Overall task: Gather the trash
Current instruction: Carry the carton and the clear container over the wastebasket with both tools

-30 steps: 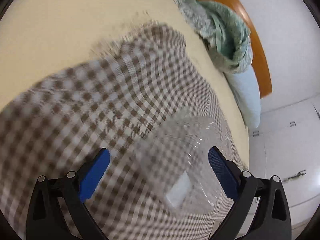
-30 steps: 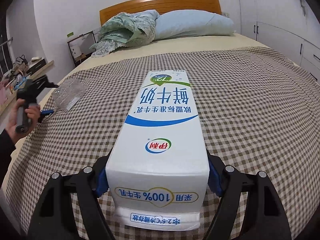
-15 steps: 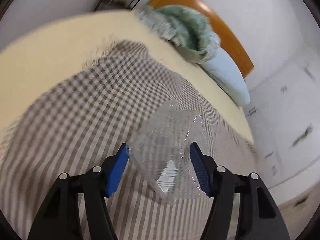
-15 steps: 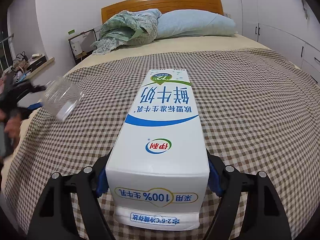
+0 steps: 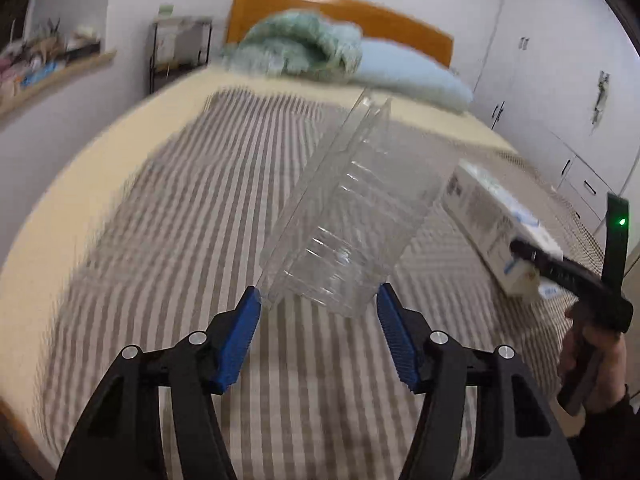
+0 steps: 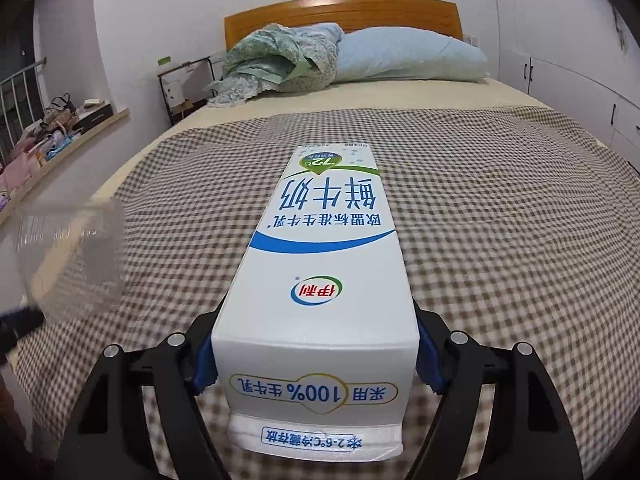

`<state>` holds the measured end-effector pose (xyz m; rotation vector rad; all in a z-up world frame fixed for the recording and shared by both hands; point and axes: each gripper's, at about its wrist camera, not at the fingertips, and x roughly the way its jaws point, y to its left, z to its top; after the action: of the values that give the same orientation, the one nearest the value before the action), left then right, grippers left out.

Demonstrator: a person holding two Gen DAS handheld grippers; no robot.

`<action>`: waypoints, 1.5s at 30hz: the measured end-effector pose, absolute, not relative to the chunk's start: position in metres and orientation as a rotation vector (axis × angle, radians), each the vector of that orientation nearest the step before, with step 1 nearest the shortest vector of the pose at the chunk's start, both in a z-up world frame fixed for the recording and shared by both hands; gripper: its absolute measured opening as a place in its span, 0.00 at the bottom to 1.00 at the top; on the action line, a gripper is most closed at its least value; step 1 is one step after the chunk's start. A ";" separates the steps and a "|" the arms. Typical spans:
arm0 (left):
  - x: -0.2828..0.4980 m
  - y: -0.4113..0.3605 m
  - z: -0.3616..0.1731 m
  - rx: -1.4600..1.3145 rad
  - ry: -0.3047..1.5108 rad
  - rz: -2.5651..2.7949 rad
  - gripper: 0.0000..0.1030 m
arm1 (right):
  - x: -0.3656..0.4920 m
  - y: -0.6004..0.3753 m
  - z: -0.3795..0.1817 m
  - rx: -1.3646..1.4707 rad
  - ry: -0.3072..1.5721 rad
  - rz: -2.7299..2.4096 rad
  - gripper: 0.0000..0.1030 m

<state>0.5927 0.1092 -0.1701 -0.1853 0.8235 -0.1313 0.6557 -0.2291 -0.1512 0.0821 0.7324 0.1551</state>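
Left gripper (image 5: pixel 318 300) clamps a clear ribbed plastic box (image 5: pixel 348 216), empty and tilted, raised above the checked blanket (image 5: pixel 200 220); its jaws have just been closing on it; right gripper (image 6: pixel 316 354) grips a white milk carton (image 6: pixel 320 280) with blue lettering, lying flat on the blanket
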 end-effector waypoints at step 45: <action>0.493 0.003 -0.031 -0.059 0.645 -0.329 0.59 | 0.465 -0.322 -0.078 -0.003 0.678 0.126 0.68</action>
<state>0.4930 0.0026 -0.0312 -0.0587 0.6448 -0.3295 0.4649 -0.3217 -0.0783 -0.0030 0.6780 0.1259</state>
